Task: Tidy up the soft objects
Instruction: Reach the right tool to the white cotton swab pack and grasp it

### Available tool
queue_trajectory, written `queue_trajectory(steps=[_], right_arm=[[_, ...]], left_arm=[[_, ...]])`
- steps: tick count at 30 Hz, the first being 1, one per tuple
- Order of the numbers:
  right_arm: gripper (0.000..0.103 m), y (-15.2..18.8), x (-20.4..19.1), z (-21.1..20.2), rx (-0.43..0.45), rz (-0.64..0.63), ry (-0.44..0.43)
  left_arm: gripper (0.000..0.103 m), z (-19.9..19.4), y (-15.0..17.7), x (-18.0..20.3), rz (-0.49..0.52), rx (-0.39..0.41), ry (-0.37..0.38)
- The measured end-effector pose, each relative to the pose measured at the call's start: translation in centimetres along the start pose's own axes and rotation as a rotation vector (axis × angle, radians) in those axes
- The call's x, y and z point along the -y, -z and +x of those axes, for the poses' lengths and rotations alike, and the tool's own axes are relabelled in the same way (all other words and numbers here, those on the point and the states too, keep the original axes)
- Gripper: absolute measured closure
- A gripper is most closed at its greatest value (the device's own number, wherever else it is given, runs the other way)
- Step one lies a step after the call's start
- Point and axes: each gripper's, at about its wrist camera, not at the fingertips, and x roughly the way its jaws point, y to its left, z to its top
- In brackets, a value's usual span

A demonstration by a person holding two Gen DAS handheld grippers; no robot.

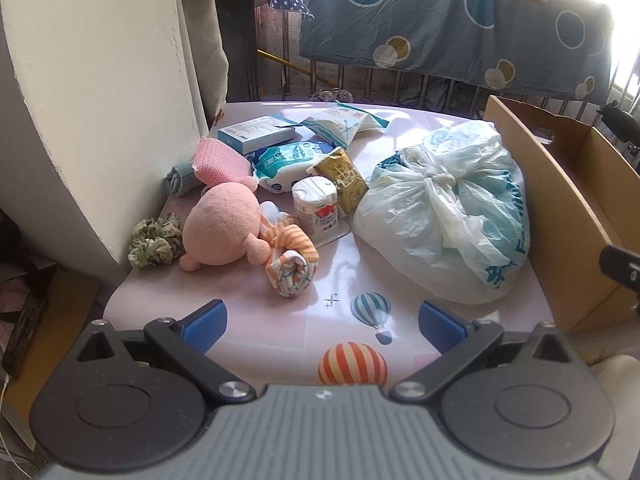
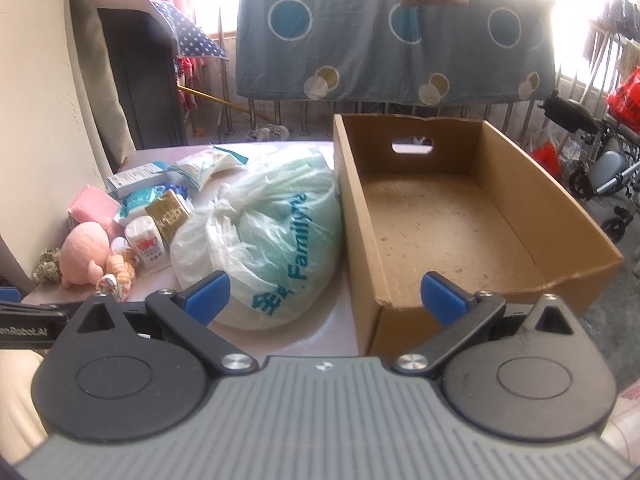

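A pink plush toy [image 1: 224, 228] lies on the pink table [image 1: 256, 300], with a rolled orange striped cloth [image 1: 292, 260] against it. Green scrunchies [image 1: 154, 242] sit at its left. A pink knitted cloth [image 1: 218, 162] and a rolled grey-blue towel [image 1: 180, 180] lie behind. A tied white plastic bag [image 1: 444, 216] fills the right side. My left gripper [image 1: 322, 326] is open and empty, above the table's near edge. My right gripper [image 2: 324, 294] is open and empty, in front of the bag [image 2: 264, 232] and the empty cardboard box [image 2: 452, 224]. The plush [image 2: 86, 254] shows at the left.
A white bottle [image 1: 318, 206], a gold carton [image 1: 342, 178], a wipes pack [image 1: 282, 162], a blue box [image 1: 256, 134] and a snack packet [image 1: 344, 122] stand behind the plush. A wall [image 1: 92, 100] borders the table's left. A hanging blue sheet [image 1: 452, 20] and railing are behind.
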Motion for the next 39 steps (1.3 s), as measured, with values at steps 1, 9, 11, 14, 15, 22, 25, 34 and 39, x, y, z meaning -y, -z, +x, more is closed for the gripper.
queue_trajectory(steps=[1, 9, 11, 14, 15, 22, 25, 34, 39], right_arm=[[0.001, -0.3, -0.2, 0.0, 0.008, -0.002, -0.009], [0.001, -3.2, -2.8, 1.0, 0.078, -0.032, -0.118], [0.001, -3.8, -3.9, 1.8, 0.072, -0.046, -0.153], [0.001, -4.4, -5.4, 2.9, 0.058, -0.070, -0.210], [0.001, -4.5, -5.9, 3.3, 0.054, -0.076, -0.231], [0.001, -5.0, -8.8, 6.2, 0.004, -0.090, -0.338], [0.001, -5.5, -9.4, 7.1, -0.014, -0.082, -0.379], [0.001, -10.7, -9.5, 9.6, -0.003, -0.006, -0.515], [0.001, -15.7, -9.9, 13.9, -0.069, 0.061, -0.557]], left_arm=[[0.001, 0.1, -0.2, -0.2, 0.000, 0.002, -0.002], [0.001, 0.2, -1.0, -3.3, -0.022, 0.036, -0.051], [0.001, 0.3, -1.1, -4.5, -0.035, 0.048, -0.076], [0.001, 0.4, -1.2, -6.4, -0.060, 0.068, -0.101], [0.001, 0.4, -1.3, -6.9, -0.070, 0.076, -0.106], [0.001, 0.4, -1.2, -9.8, -0.110, 0.127, -0.116], [0.001, 0.6, -1.1, -10.5, -0.116, 0.152, -0.096], [0.007, 1.3, -3.7, -10.6, -0.034, 0.289, -0.046], [0.007, 3.2, -7.1, -9.8, 0.022, 0.367, -0.041]])
